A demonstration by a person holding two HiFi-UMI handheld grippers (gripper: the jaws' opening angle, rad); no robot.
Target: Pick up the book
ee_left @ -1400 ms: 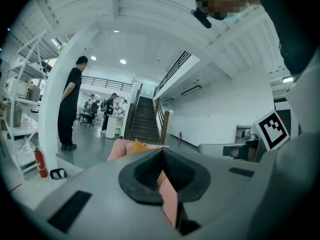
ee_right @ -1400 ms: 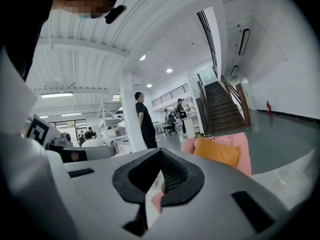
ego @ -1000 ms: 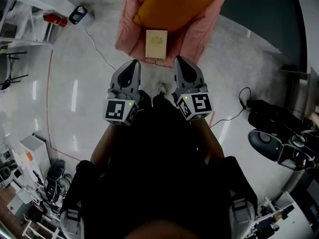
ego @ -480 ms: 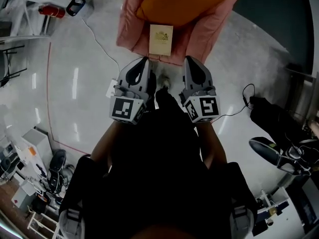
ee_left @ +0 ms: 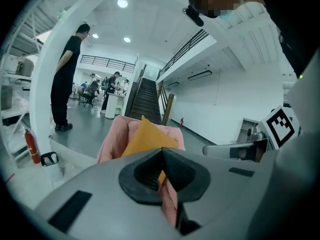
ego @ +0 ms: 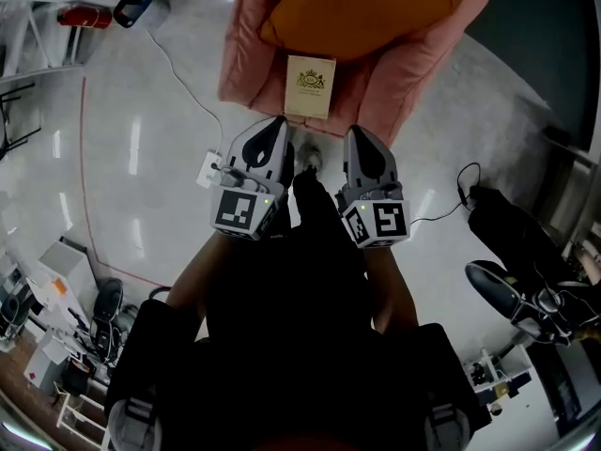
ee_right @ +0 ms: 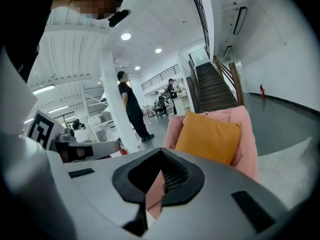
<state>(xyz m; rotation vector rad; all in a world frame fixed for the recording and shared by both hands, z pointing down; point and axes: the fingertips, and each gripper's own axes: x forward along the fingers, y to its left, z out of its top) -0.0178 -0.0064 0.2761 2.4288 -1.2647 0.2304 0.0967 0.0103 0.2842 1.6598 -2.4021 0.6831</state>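
A cream book (ego: 310, 86) with a gold crest lies on the seat of a pink armchair (ego: 376, 73), just in front of an orange cushion (ego: 357, 7). My left gripper (ego: 274, 126) and right gripper (ego: 354, 135) hover side by side a little short of the chair's front edge, both pointing at it. Each has its jaws shut with nothing between them. In the left gripper view the armchair (ee_left: 116, 136) and cushion (ee_left: 145, 138) rise beyond the closed jaws; the right gripper view shows the same cushion (ee_right: 207, 136). The book is hidden in both gripper views.
A white cable and power strip (ego: 208, 169) lie on the glossy floor left of the chair. A red fire extinguisher (ego: 77, 14) lies far left. Black equipment (ego: 512, 242) sits at the right. People stand near a white column (ee_left: 67, 79) and stairs (ee_left: 145, 99) beyond.
Both grippers have moved forward and down toward the armchair, staying shut. The chair and book now sit closer to the gripper tips in the head view.
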